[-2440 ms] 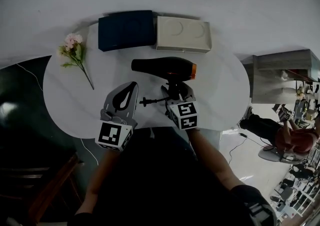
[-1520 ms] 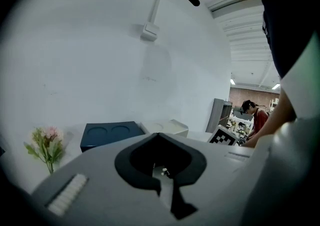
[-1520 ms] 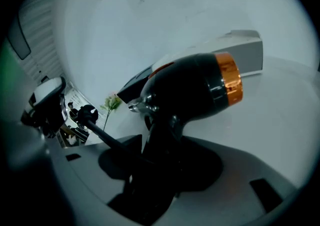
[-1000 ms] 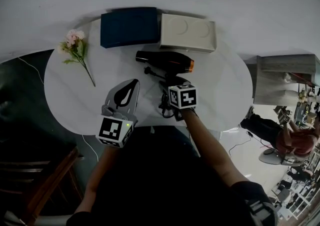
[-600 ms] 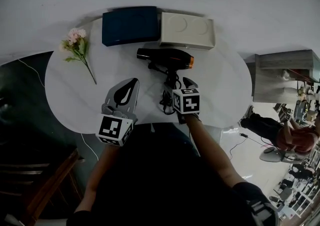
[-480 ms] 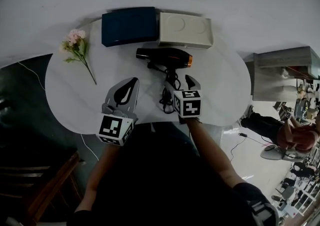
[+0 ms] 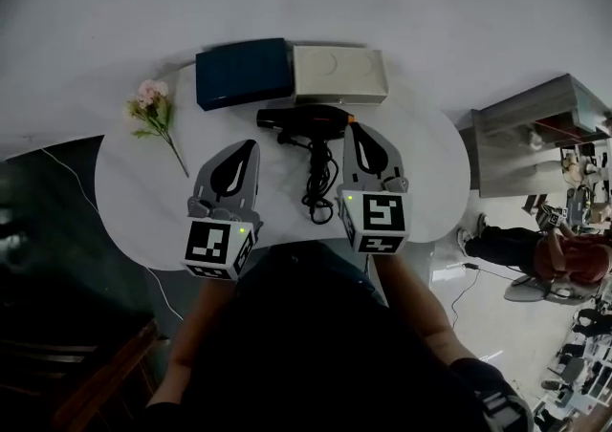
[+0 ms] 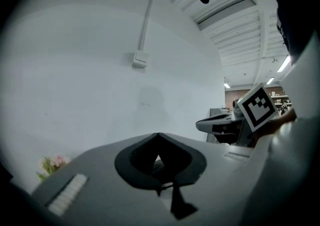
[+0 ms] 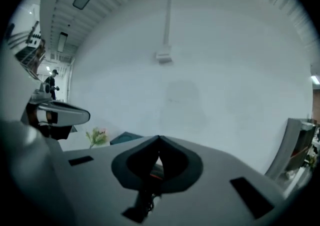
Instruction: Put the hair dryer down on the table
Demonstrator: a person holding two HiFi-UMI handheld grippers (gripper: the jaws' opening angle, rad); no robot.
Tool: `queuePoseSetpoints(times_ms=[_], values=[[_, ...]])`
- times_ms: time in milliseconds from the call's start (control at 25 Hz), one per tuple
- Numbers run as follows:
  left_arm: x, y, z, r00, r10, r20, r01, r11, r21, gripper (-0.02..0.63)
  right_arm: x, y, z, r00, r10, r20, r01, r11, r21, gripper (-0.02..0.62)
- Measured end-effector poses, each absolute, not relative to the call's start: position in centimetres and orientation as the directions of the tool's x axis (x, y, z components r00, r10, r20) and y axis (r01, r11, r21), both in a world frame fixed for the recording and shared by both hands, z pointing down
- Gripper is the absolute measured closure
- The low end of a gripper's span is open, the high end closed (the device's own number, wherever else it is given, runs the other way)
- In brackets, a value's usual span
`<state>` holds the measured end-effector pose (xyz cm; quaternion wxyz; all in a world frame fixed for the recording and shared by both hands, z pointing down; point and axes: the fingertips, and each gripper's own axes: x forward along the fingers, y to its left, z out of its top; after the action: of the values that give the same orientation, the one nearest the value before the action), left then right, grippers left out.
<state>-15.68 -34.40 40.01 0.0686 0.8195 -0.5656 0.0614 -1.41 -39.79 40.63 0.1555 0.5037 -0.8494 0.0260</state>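
Lying loose, hair dryer (image 7: 304, 120) sits apart from fingers (image 7: 371, 155).

Nothing legible anywhere — no words, brands or numbers. Only black-and-white square marker patterns on the left gripper (image 7: 248, 146) and the right gripper (image 7: 352, 128) — codes, not readable text.

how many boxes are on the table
2. A dark blue box lies at the far edge of the table, and a beige box lies right beside it on its right. Part of the near tabletop is covered, so another could be hidden.
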Motion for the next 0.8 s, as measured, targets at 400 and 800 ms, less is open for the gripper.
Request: queuePoseSetpoints(times_ms=[400,800], values=[[-17.7,-35.3,26.5,0.263,-0.964,-0.032,-0.959,-0.258,-0.12,0.597,-1.5,-39.7,25.2,-0.5,-0.864,-0.049,-0.859,0.489,0.149,0.583],[-18.4,-33.6,19.2,0.199,-0.972,-0.129,-0.974,-0.181,-0.138,0.596,-2.4,-38.1,18.8,-0.542,-0.832,-0.116,-0.837,0.523,0.16,0.583]])
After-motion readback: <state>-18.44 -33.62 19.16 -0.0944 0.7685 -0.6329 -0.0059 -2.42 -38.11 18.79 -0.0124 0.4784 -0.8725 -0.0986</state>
